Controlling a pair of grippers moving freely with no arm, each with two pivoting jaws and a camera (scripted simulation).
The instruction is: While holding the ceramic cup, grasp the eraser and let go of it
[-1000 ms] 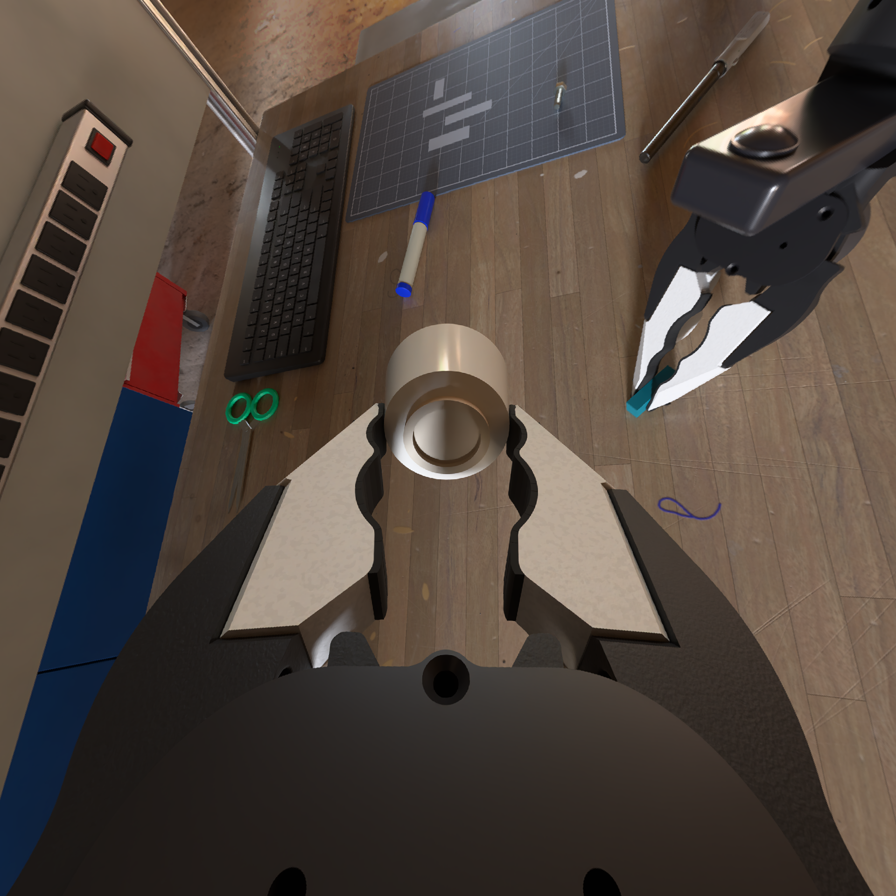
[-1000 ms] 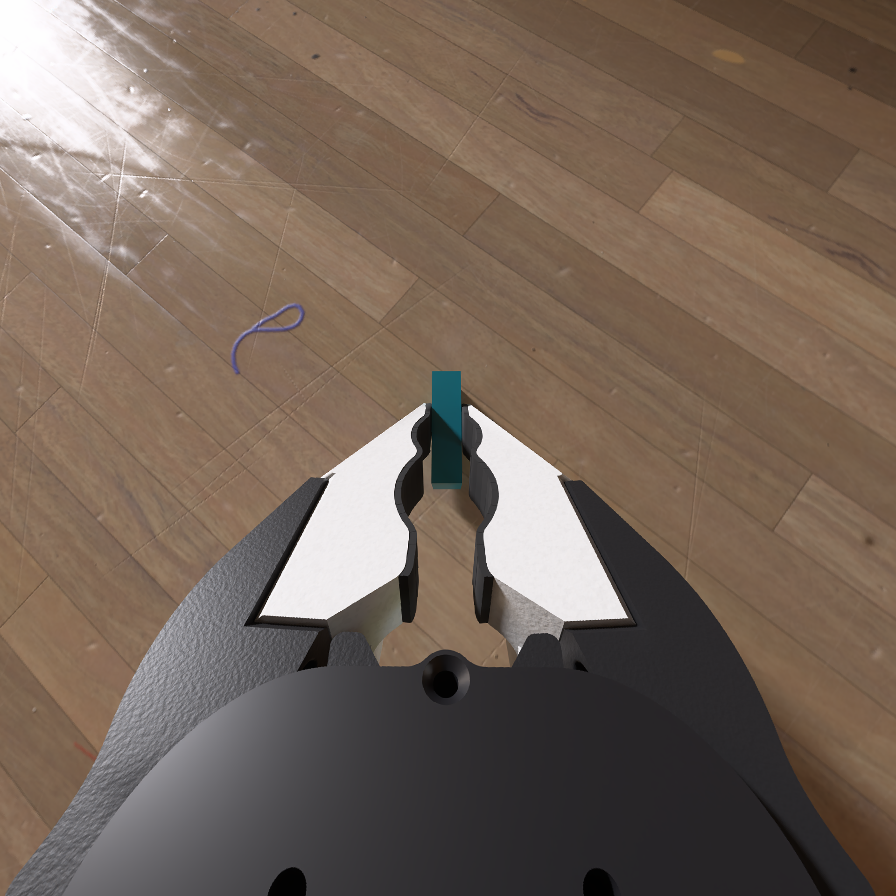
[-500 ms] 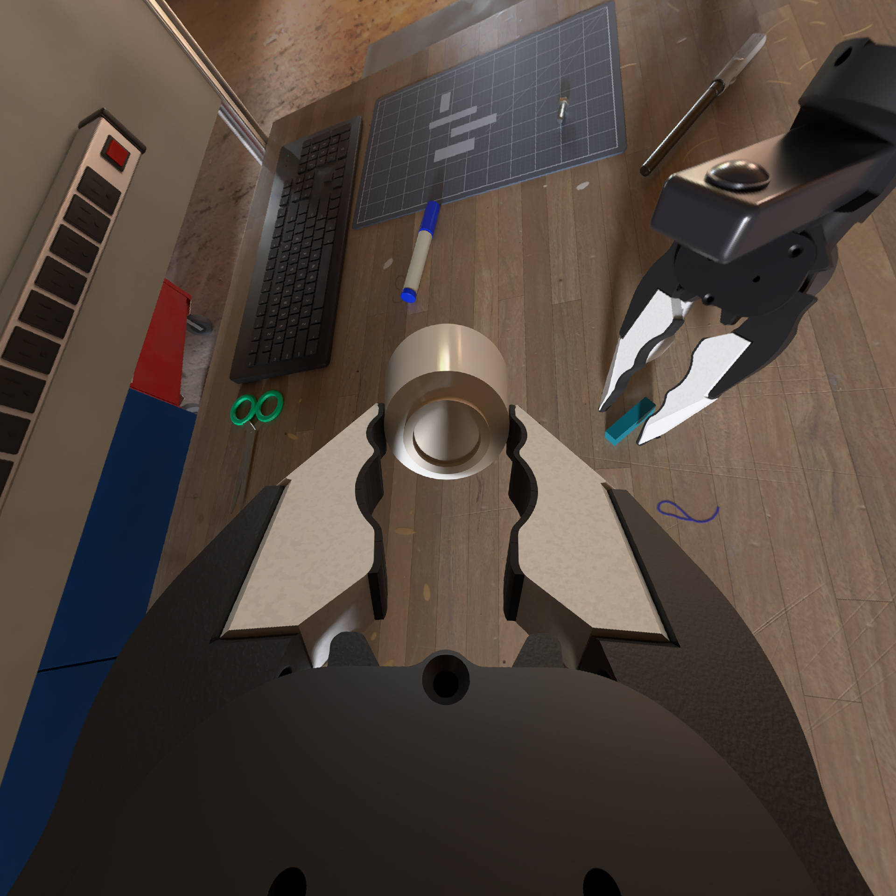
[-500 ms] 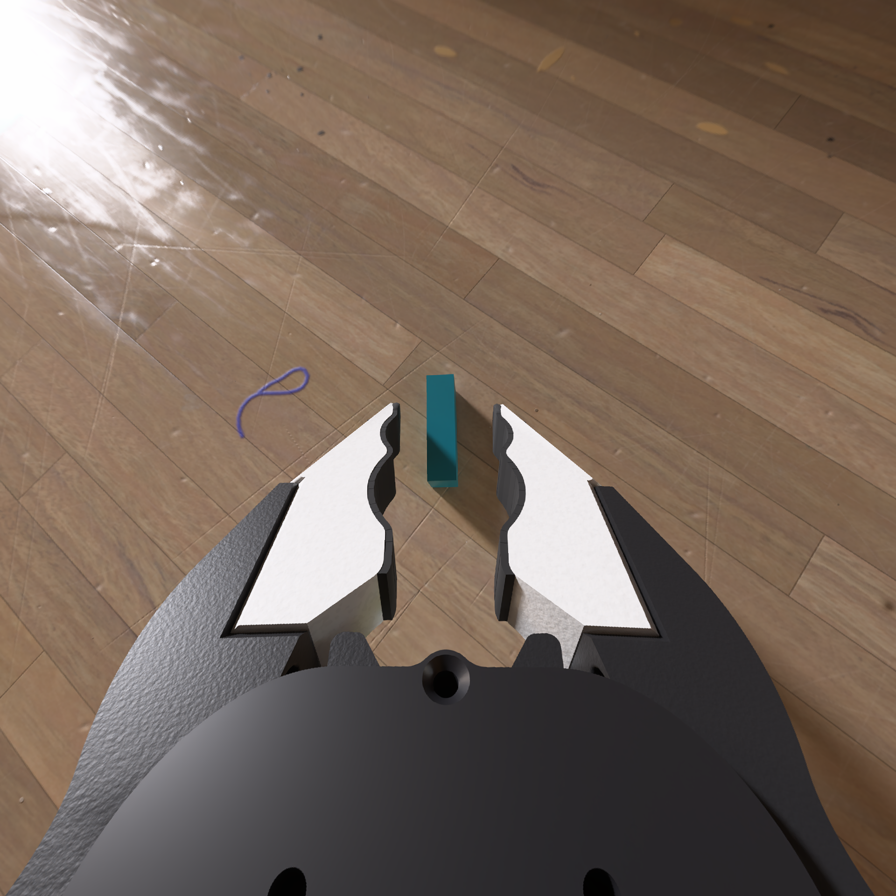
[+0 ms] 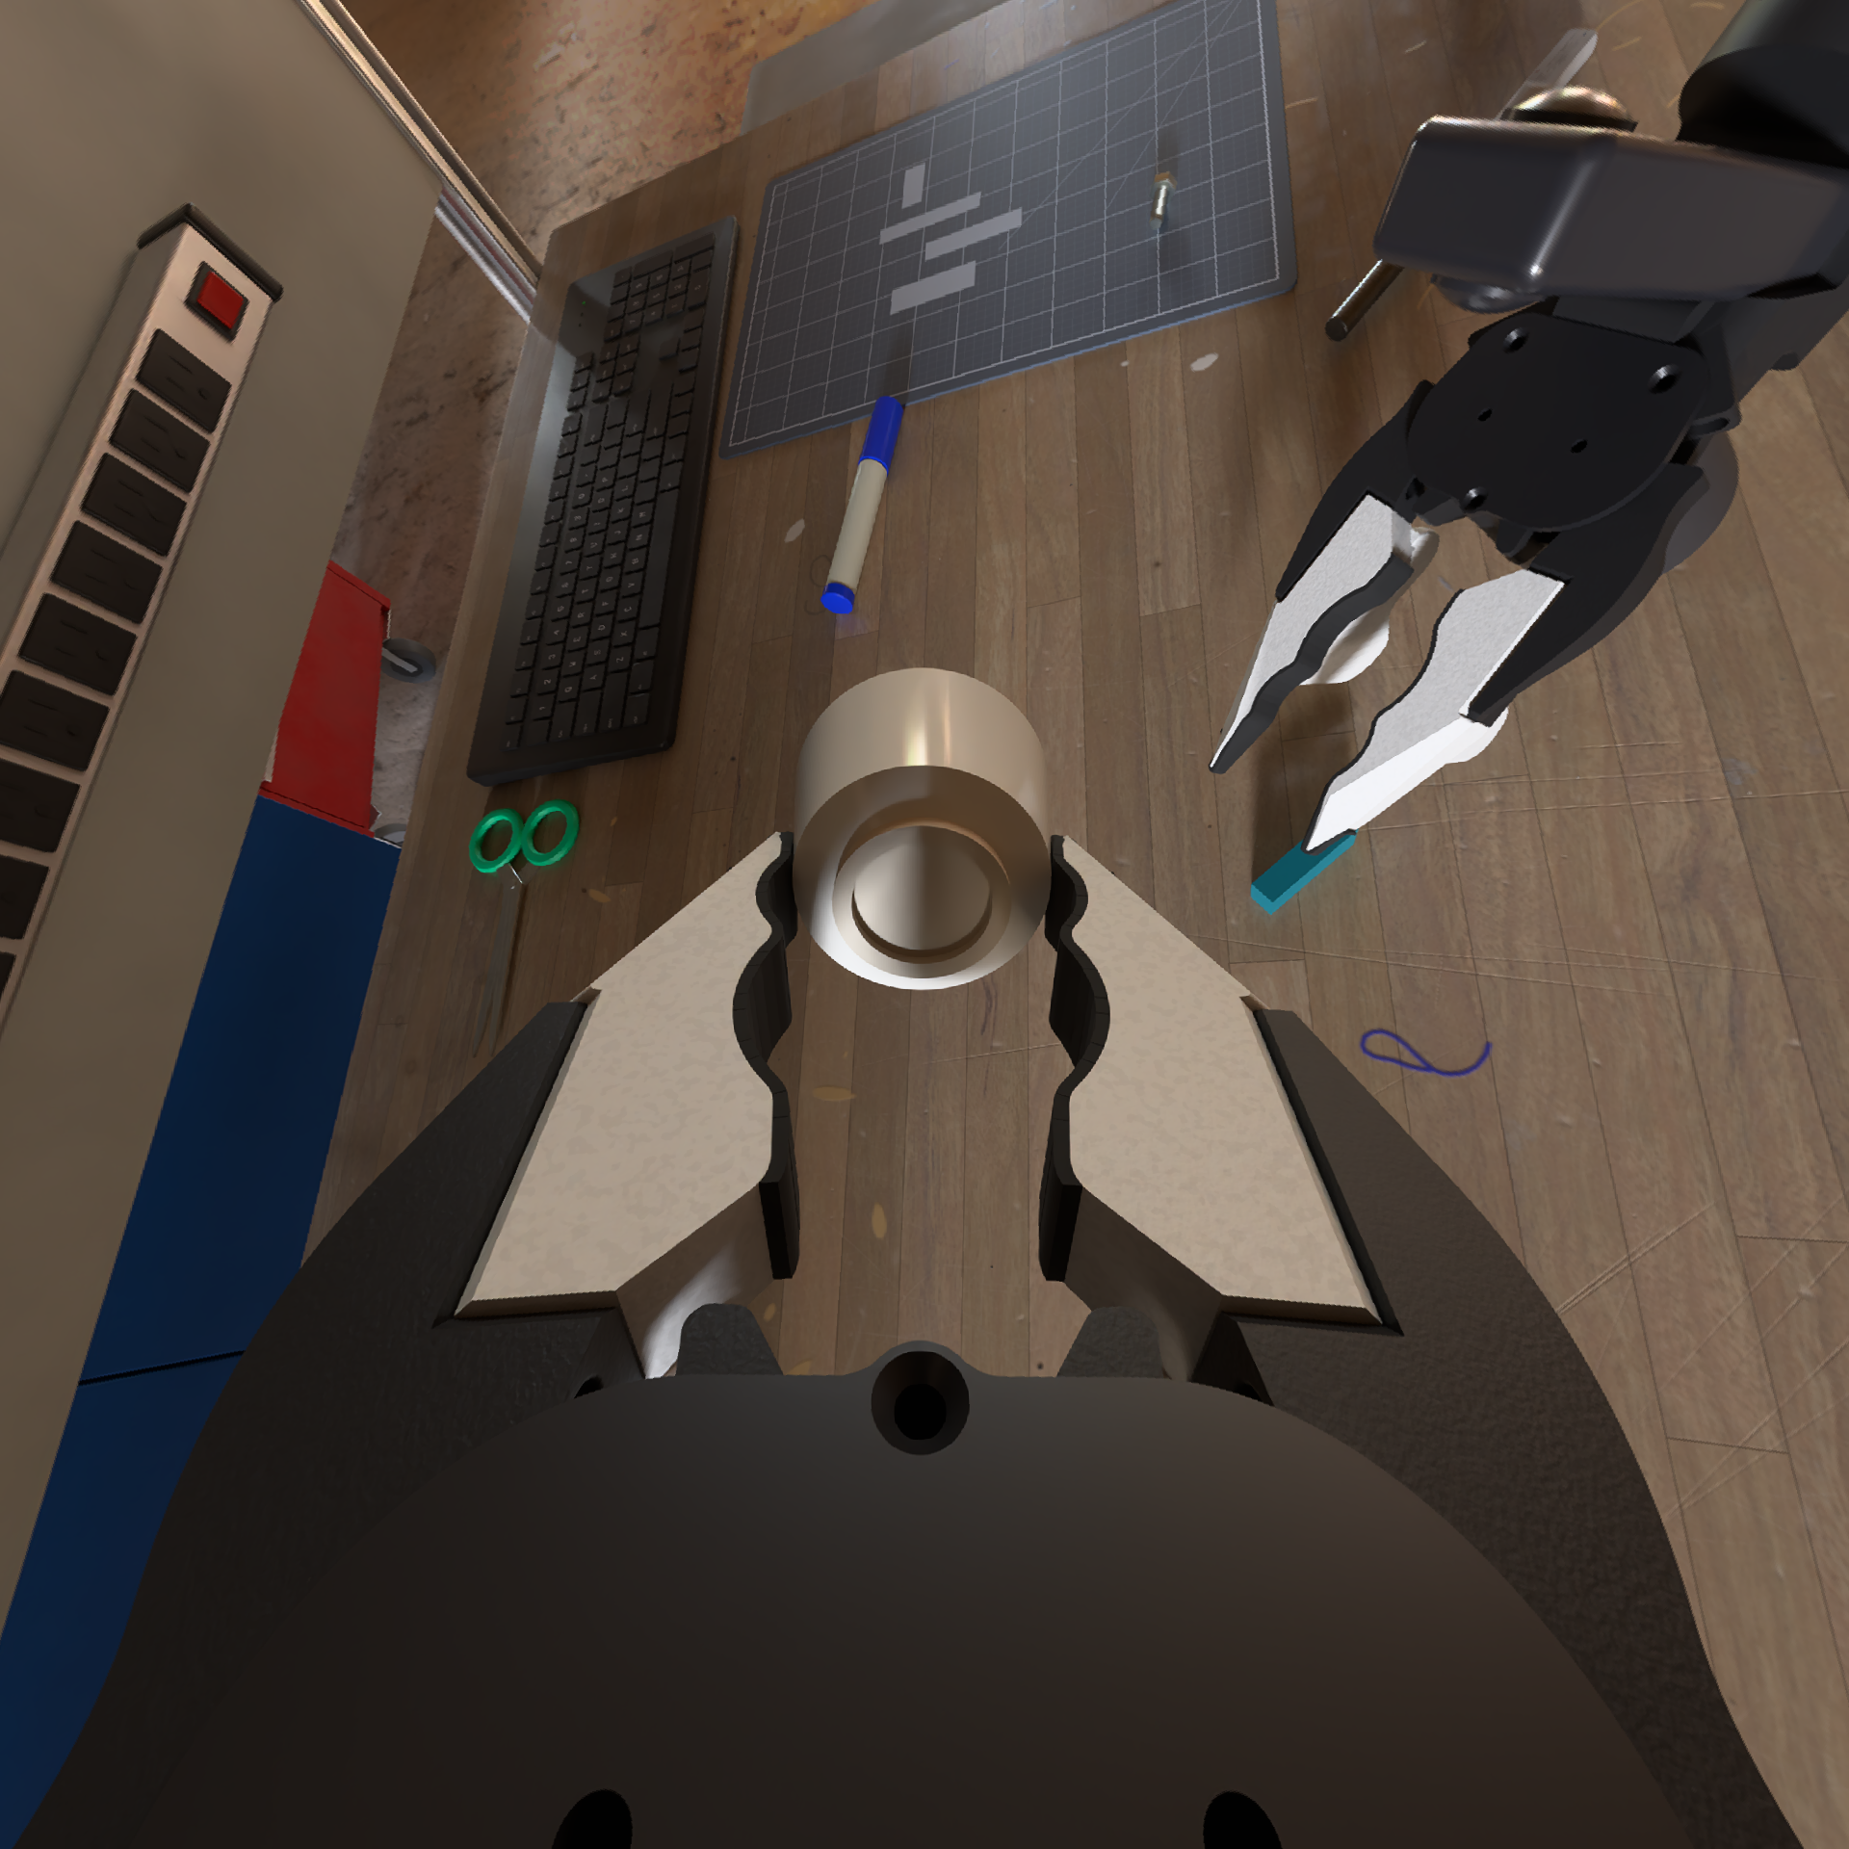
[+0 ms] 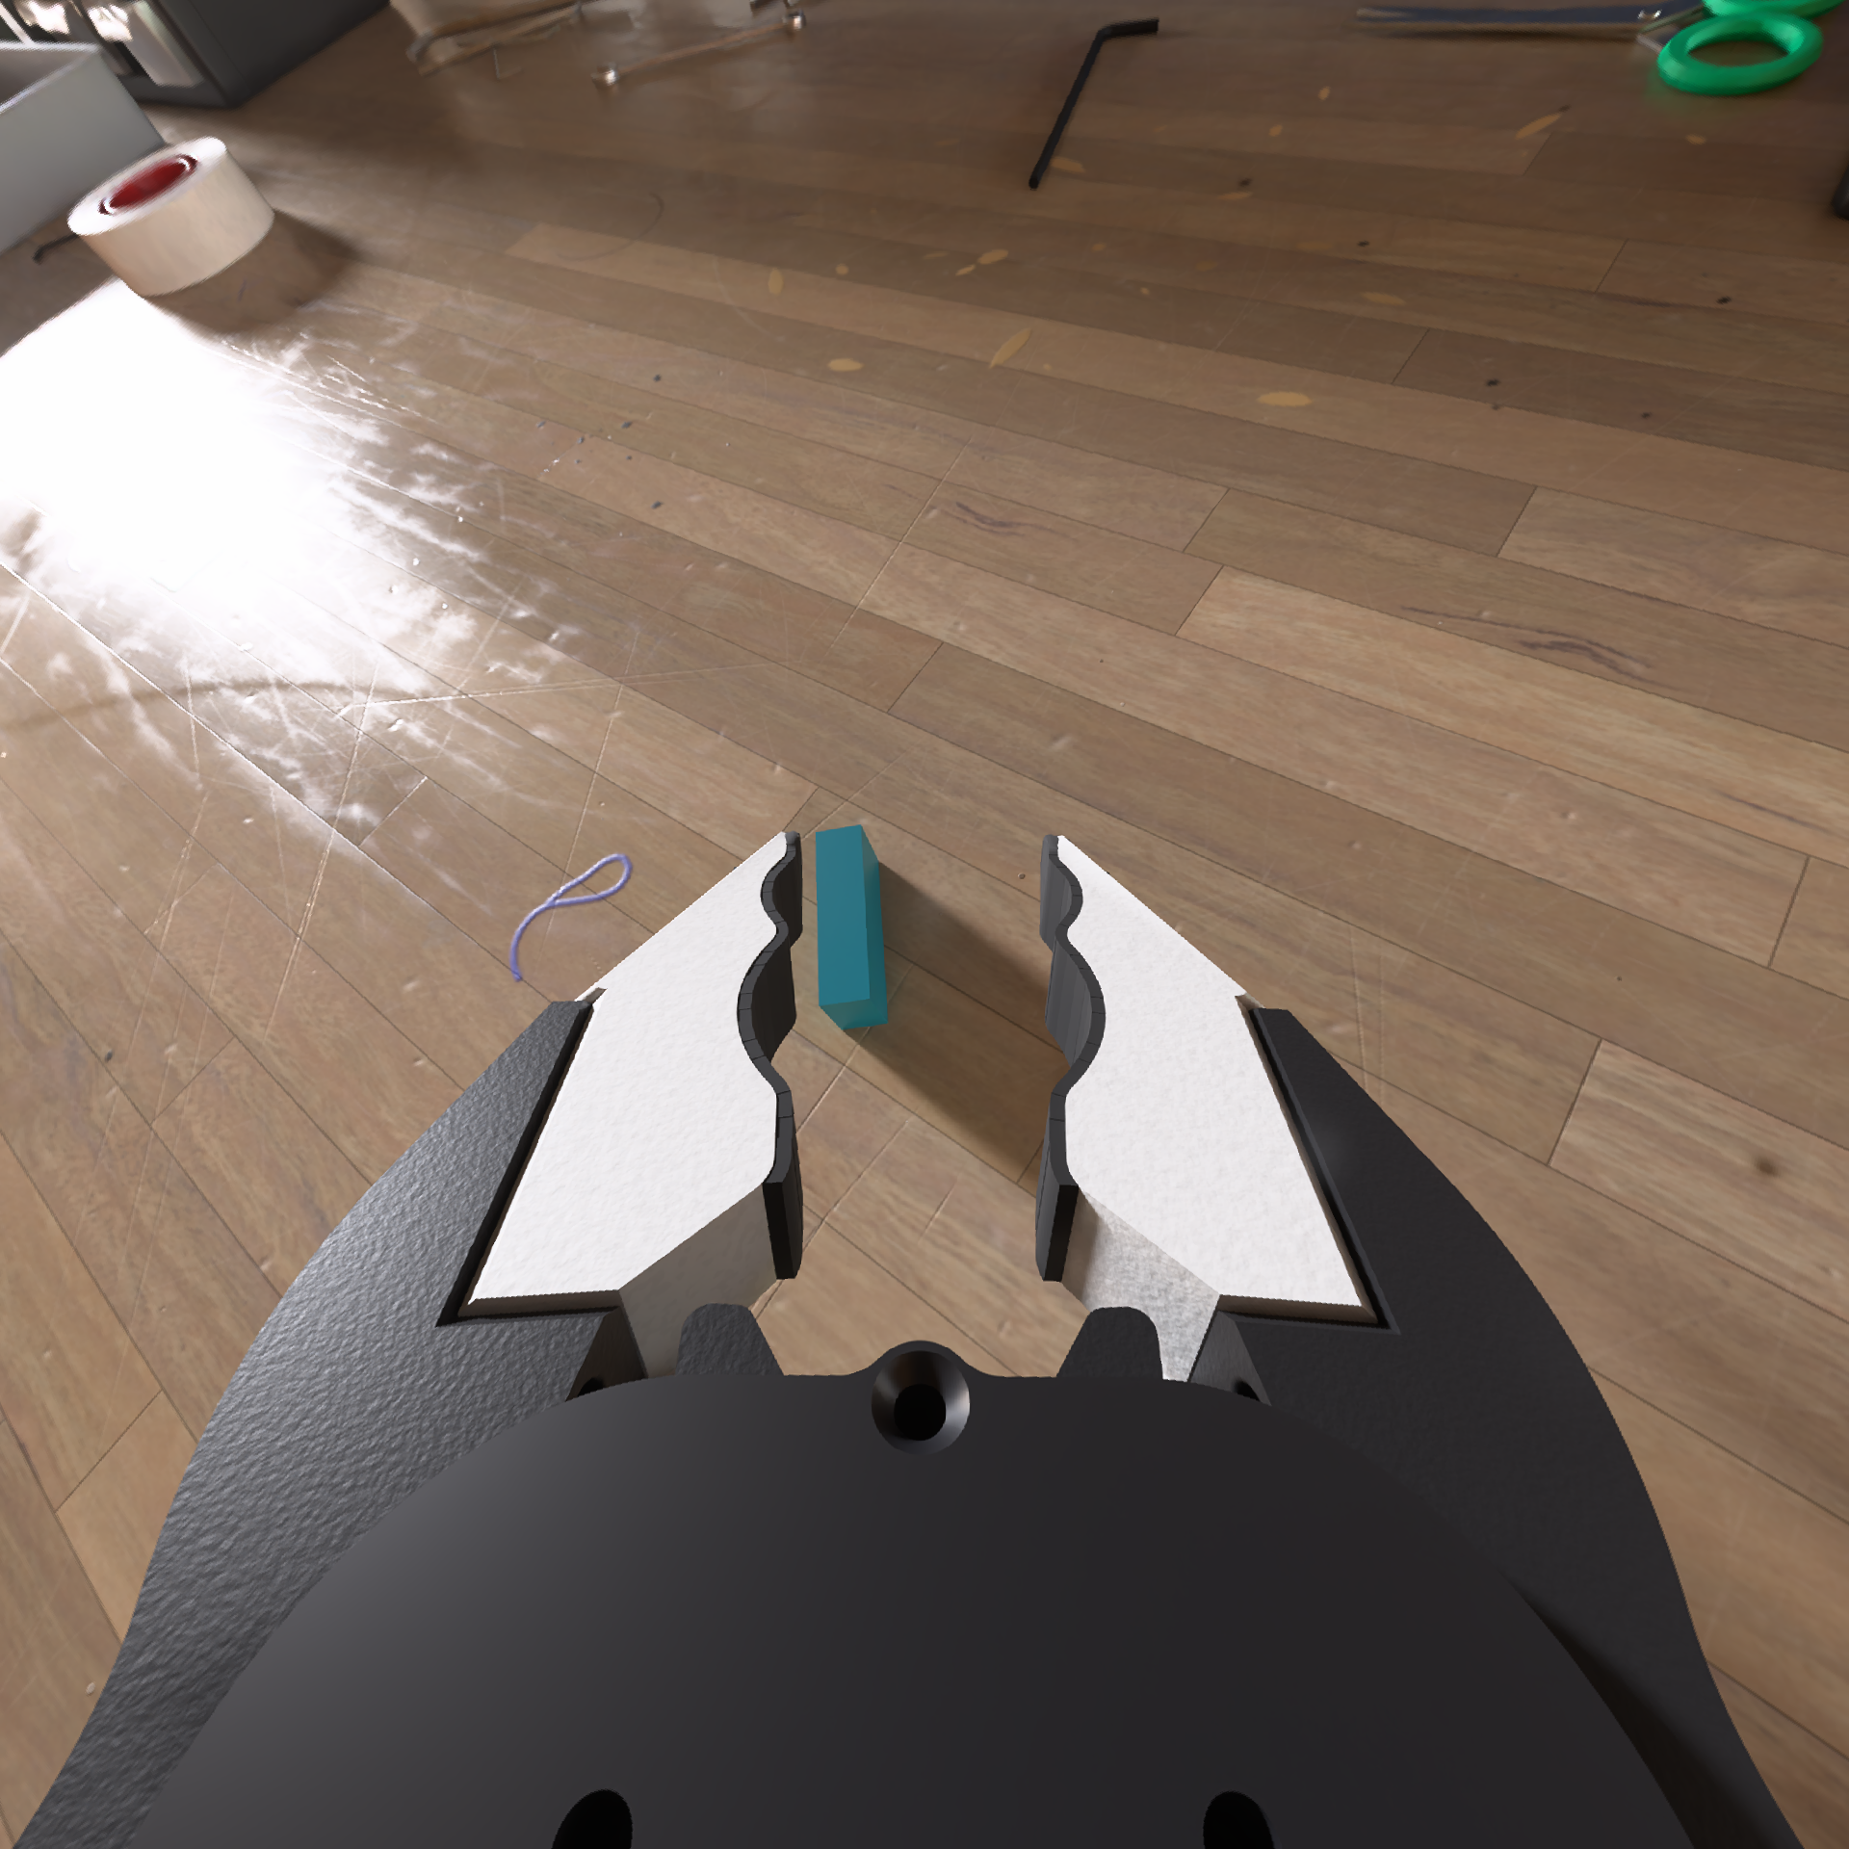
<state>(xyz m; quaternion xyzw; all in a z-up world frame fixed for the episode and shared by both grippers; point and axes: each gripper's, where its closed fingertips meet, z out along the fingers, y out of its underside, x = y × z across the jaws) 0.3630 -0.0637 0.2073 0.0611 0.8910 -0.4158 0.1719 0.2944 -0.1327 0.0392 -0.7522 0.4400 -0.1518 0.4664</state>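
Since a moment ago the right gripper (image 6: 920,870) has spread its fingers wide and drawn back — the teal eraser (image 6: 848,941) lies freed on the wooden counter (image 6: 1301,620), just inside the left fingertip, far from any edge. Left gripper (image 5: 920,860) clamps the ceramic cup (image 5: 920,830) above the counter — base toward the camera.

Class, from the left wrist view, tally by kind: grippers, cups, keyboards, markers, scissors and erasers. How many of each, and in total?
Grippers: 2 (left gripper, right gripper)
Cups: 1 (ceramic cup)
Keyboards: 1 (keyboard)
Markers: 1 (marker)
Scissors: 1 (scissors)
Erasers: 1 (eraser)
Total: 7
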